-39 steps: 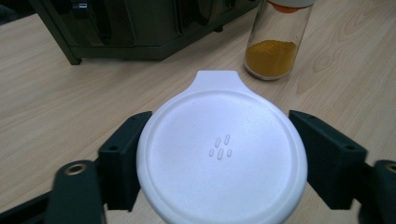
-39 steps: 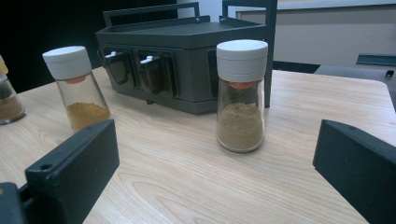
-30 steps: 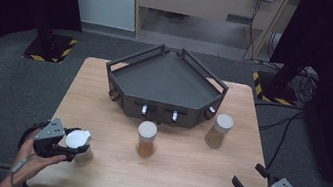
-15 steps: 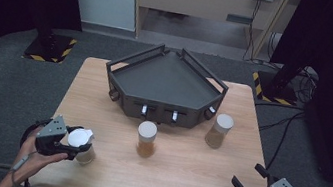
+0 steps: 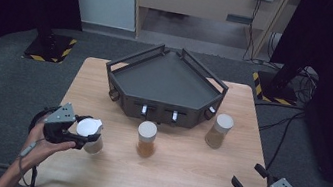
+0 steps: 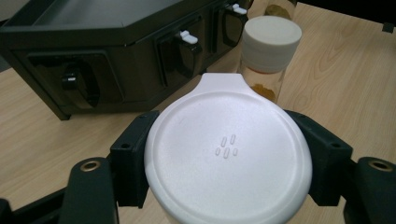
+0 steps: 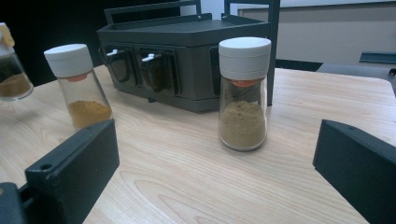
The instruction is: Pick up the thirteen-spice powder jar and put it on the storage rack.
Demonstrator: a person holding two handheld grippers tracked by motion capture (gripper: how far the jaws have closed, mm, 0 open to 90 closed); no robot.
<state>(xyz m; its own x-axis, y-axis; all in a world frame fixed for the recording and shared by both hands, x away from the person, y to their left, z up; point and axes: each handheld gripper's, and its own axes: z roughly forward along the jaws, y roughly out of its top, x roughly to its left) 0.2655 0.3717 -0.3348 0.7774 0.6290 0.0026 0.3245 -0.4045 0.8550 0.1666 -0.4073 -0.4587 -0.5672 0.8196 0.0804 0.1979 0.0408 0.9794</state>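
The left gripper (image 5: 78, 135) has its jaws clamped on the white cap of a spice jar (image 5: 91, 135), one black pad on each side of the cap (image 6: 229, 156) as the left gripper view shows it. In the high view the jar sits at the front left part of the table (image 5: 177, 171), tilted a little, and it looks lifted clear of the wood, though I cannot tell this for sure. The right gripper (image 5: 253, 186) waits at the front right corner with its jaws wide apart and nothing between them.

2 more jars stand upright on the table: one with orange powder (image 5: 146, 139) near the middle, one with brownish powder (image 5: 219, 130) further right, just in front of the dark angular rack (image 5: 166, 81). The rack has round recesses with small white tabs along its front face (image 6: 182, 51).

The step in hand appears to be carrying the first jar toward the rack. The next move likely calls for bringing the jar forward and to the right, passing the orange jar without knocking it, then lining it up with the rack's tray or one of its slots; which of these is meant I cannot tell. The grip is on the cap alone, so a loose lid could let the glass body drop.
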